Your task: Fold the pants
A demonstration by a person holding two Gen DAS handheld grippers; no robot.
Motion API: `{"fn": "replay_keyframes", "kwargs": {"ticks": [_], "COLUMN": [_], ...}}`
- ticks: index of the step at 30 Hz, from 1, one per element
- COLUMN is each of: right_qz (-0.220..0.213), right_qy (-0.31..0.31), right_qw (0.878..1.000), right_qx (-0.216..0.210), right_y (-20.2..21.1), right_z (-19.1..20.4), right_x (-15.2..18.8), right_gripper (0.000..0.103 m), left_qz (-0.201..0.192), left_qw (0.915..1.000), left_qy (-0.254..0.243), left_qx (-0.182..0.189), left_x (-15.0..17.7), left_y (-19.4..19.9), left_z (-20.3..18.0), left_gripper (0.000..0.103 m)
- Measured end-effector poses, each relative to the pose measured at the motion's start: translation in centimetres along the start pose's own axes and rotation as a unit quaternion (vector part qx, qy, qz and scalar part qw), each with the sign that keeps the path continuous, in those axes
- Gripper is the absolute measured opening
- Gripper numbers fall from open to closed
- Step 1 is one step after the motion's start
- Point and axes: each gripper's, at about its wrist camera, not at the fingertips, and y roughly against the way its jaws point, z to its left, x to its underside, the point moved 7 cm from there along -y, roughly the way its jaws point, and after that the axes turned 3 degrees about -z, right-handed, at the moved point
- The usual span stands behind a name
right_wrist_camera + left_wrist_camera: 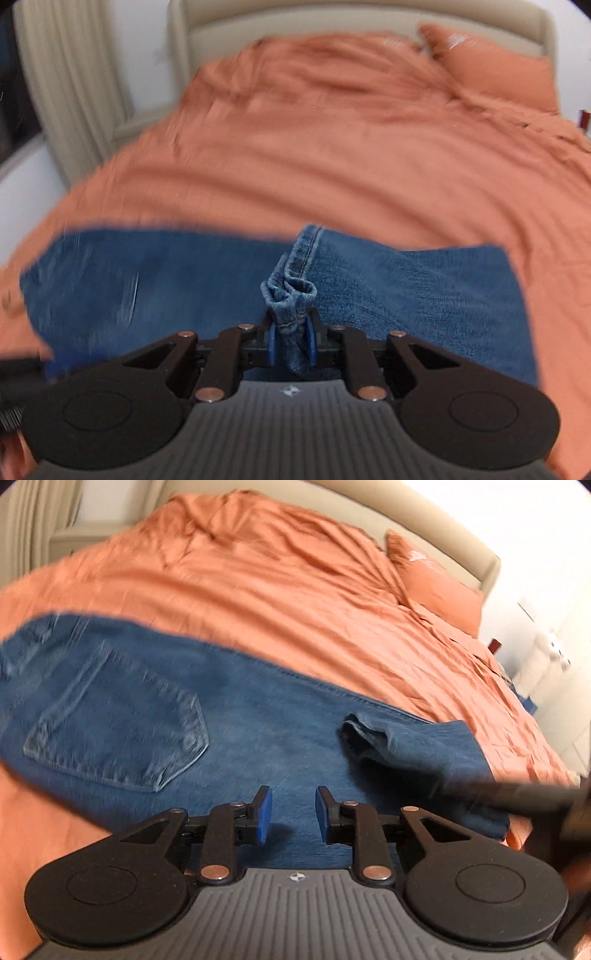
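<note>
Left wrist view shows the left gripper [293, 816] with its blue-padded jaws parted and nothing between them, hovering above blue denim jeans [236, 716] spread flat on a wrinkled orange bedspread [295, 590]; a stitched back pocket [122, 720] lies ahead and to its left, a rumpled leg hem [369, 734] ahead and to its right. In the right wrist view, the right gripper [291, 343] is clamped on a bunched, rolled fold of denim hem [291, 295], thick seam stitching running away ahead of the pads, the rest of the jeans lying beneath and to both sides.
</note>
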Motion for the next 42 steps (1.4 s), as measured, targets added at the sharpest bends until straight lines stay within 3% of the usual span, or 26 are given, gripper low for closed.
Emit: {"fn": "replay_keyframes", "kwargs": {"ticks": [2,5,10,14,17,23,26,28,35,37,40,42], "right_qz": [0.029,0.032,0.045,0.066,0.067,0.024,0.015,0.012,-0.028,-0.028,-0.021,-0.022], "right_qy": [0.029,0.06,0.064,0.059,0.049,0.023,0.012,0.002,-0.049,-0.068,-0.071,-0.058], "right_qw": [0.999,0.997,0.997,0.995,0.995,0.999,1.0,1.0,0.998,0.997,0.997,0.998], "right_qx": [0.018,0.024,0.007,-0.037,-0.064,-0.036,-0.006,0.007,0.012,0.008,0.008,0.003], "right_y": [-1.9,-2.8,-2.1,-0.9,1.1,3.7,3.2,2.8,1.5,0.8,-0.1,-0.4], "right_z": [0.8,1.5,1.6,1.8,1.3,-3.0,-5.7,-7.2,-9.9,-10.8,-11.8,-12.0], "right_x": [3.0,5.1,4.8,4.4,4.1,2.3,1.3,1.1,1.4,1.9,2.8,3.1], "right_gripper": [0.012,0.016,0.027,0.037,0.053,0.05,0.035,0.032,0.032,0.032,0.031,0.03], "left_qz": [0.003,0.002,0.019,0.018,0.015,0.013,0.017,0.026,0.081,0.099,0.107,0.103], "left_qw": [0.9999,0.9999,0.9992,0.9989,0.9976,0.9896,0.985,0.9829,0.9724,0.9657,0.9541,0.9537], "left_qy": [0.008,0.006,0.019,0.018,0.032,0.084,0.104,0.11,0.155,0.179,0.213,0.215], "left_qx": [0.014,0.016,0.03,0.038,0.059,0.116,0.137,0.145,0.154,0.16,0.181,0.183], "left_x": [0.0,0.0,0.1,-0.2,-0.5,-1.2,-1.8,-2.3,-1.9,-1.4,-1.2,-1.7], "left_y": [-0.2,-0.8,-2.0,-2.1,-2.2,-2.8,-3.8,-4.9,-11.0,-12.8,-14.7,-15.6], "left_z": [0.6,0.9,1.0,0.9,0.7,0.5,-0.3,-0.8,-1.6,-1.5,-1.4,-1.4], "left_gripper": [0.03,0.032,0.036,0.036,0.036,0.036,0.036,0.036,0.041,0.041,0.041,0.041]}}
